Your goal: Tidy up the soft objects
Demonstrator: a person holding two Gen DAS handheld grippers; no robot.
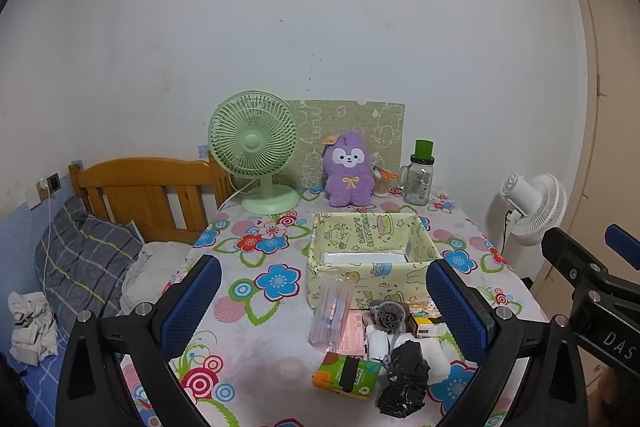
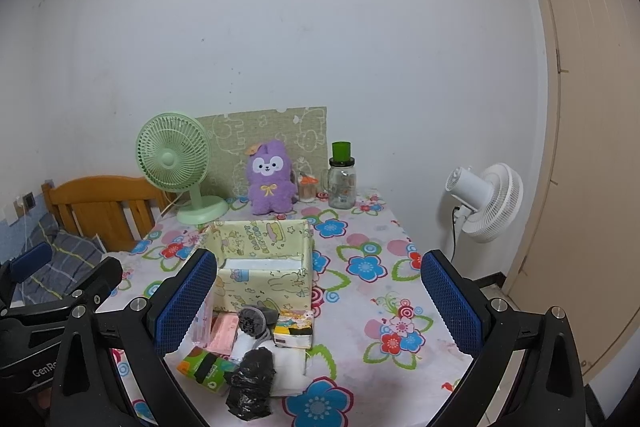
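One pink packet (image 2: 224, 335) half under clutter

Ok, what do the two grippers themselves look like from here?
Both match: the left gripper and right gripper each have two flat fingers faced with blue, diamond-textured pads on black frames with silver bolts. Each also shows side-on in the other's view: white lettering reads "DAS" on the right one and "GenRo" on the left. No cables or sleeves show.
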